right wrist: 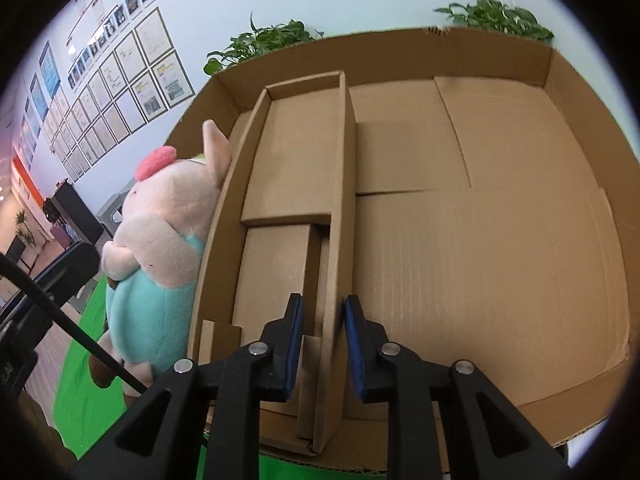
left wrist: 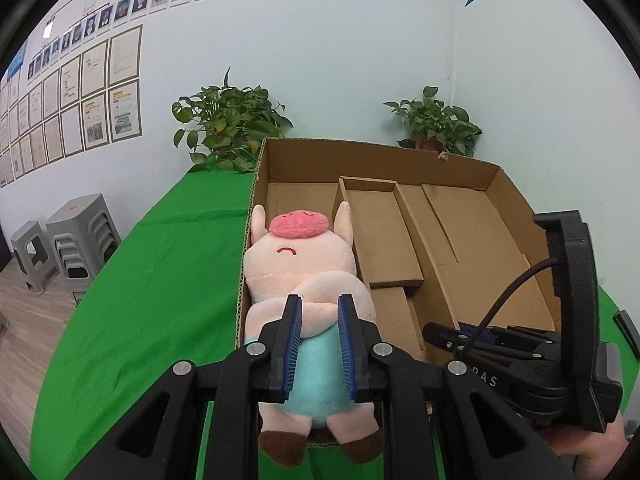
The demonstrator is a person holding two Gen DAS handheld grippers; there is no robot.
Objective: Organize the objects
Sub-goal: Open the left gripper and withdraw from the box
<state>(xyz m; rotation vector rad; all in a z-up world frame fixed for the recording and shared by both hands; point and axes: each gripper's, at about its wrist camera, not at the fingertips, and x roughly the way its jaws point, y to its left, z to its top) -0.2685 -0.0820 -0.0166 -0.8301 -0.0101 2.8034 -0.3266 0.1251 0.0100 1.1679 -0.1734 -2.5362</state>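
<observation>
Left gripper (left wrist: 319, 336) jaws clamp the plush pig (left wrist: 304, 280); right gripper (right wrist: 323, 340) jaws pinch the cardboard divider (right wrist: 340, 200), which may buckle if tugged.

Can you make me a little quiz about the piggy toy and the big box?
1. True or false: the plush pig is gripped by the left gripper.
2. What straddles the right gripper? A) a plant leaf B) the cardboard divider C) the pig's ear
3. Fill in: the cardboard box stands on a ____ tablecloth.

Key:
1. True, its blue pads press the pig's arm and belly.
2. B, the divider's edge runs up between the two pads.
3. Green.
</observation>
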